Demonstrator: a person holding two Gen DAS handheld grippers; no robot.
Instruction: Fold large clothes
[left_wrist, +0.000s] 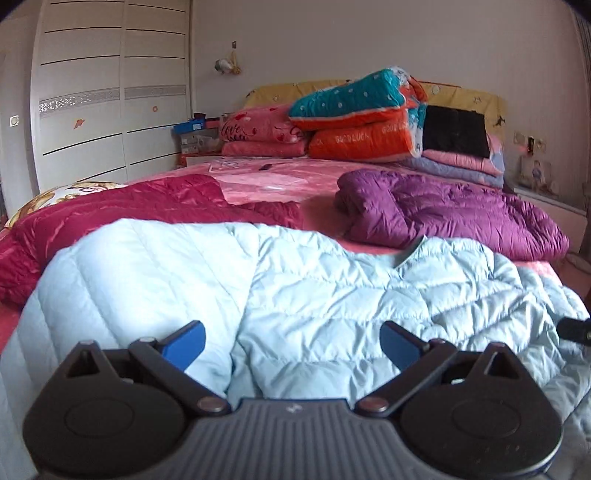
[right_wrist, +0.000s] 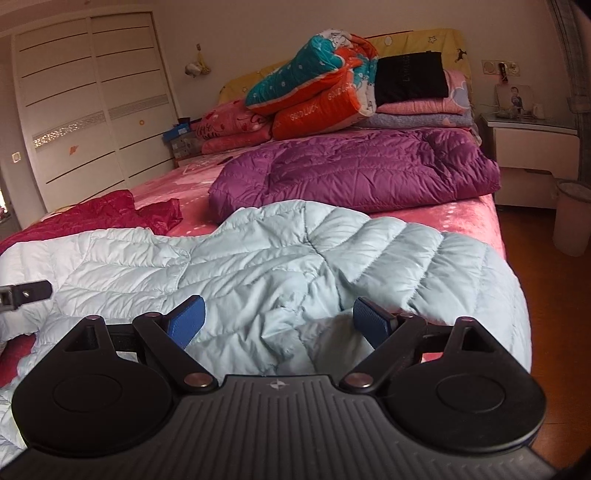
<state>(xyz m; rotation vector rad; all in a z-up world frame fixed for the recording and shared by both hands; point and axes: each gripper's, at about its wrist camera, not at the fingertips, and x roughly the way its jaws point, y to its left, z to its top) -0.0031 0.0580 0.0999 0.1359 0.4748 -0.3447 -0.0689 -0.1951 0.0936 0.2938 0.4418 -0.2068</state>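
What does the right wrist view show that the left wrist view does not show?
Only the right wrist view shows the white wastebasket on the floor beside the bed, and the right tool open over the light blue jacket. Only the left wrist view shows the floral pillow at the far left, and the left tool open. Both show the light blue jacket, the purple jacket, the red jacket and the folded quilts.

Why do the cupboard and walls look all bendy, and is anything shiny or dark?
Left wrist view: the fisheye lens bows the white wardrobe, and the corners go dark; the red jacket shows glossy highlights. Right wrist view: the wardrobe leans and curves too, and the light blue jacket looks soft and evenly lit.
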